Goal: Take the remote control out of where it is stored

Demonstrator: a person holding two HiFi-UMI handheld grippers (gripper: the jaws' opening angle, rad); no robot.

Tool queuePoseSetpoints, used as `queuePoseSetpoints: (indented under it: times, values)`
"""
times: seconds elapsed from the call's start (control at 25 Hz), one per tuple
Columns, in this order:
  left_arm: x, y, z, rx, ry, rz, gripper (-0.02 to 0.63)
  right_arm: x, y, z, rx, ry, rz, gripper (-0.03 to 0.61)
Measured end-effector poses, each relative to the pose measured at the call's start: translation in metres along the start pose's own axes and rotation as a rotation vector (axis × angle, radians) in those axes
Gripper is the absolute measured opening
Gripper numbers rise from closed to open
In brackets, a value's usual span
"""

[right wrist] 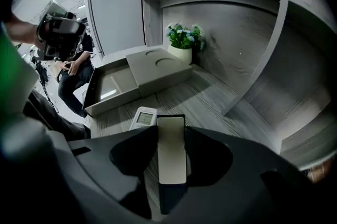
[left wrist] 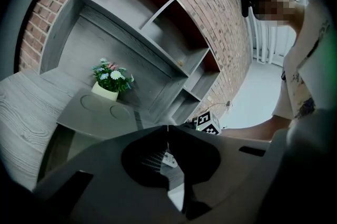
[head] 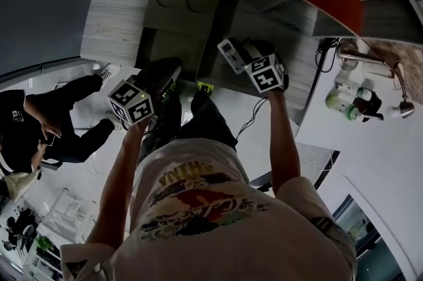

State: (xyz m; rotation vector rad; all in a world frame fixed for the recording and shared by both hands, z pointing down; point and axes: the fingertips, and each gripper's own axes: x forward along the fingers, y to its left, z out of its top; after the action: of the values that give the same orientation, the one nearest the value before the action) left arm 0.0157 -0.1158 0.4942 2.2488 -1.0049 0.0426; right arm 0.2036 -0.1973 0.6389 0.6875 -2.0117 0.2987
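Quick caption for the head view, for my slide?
Retrieved: right gripper holds the remote control beside the opened storage box; left gripper hangs shut, empty.

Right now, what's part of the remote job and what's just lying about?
Job: remote, out of the open box; right gripper, shut on a white bar.
Idle: flowers; bottles on the side table; seated person; left gripper, shut.

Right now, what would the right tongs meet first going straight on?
Probably the wooden shelf, beside the remote; the pale slab held in the right tongs would touch it first. Depth unclear.
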Motion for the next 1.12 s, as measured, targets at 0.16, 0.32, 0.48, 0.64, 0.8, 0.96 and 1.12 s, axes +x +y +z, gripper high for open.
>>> queuePoseSetpoints:
  times: [0.16,0.32,0.48,0.64,0.8,0.96,1.12]
  values:
    - [0.002,0.001,-0.005,-0.016,-0.008,0.029,0.006,0.018,-0.007,-0.001,-0.017,0.007,0.009,0.17]
    - [0.003,0.001,-0.013,-0.033,-0.002,0.045,0.006,0.031,-0.006,-0.005,-0.032,0.015,0.033,0.169]
    - [0.003,0.0,-0.007,-0.024,-0.005,0.06,0.006,0.041,-0.007,-0.009,-0.028,0.024,0.039,0.167]
    - [0.002,0.001,-0.002,-0.011,-0.004,0.075,0.006,0.047,-0.009,-0.008,-0.033,0.022,0.034,0.167]
    - [0.005,0.0,0.0,-0.005,-0.006,0.069,0.006,0.046,-0.014,-0.006,-0.022,0.016,0.005,0.169]
    - [0.008,-0.007,0.009,0.013,-0.013,0.058,0.006,0.039,-0.017,0.004,-0.006,-0.029,-0.004,0.169]
    - [0.009,-0.01,0.012,0.021,-0.017,0.048,0.006,0.036,-0.021,0.011,0.028,-0.065,0.016,0.17]
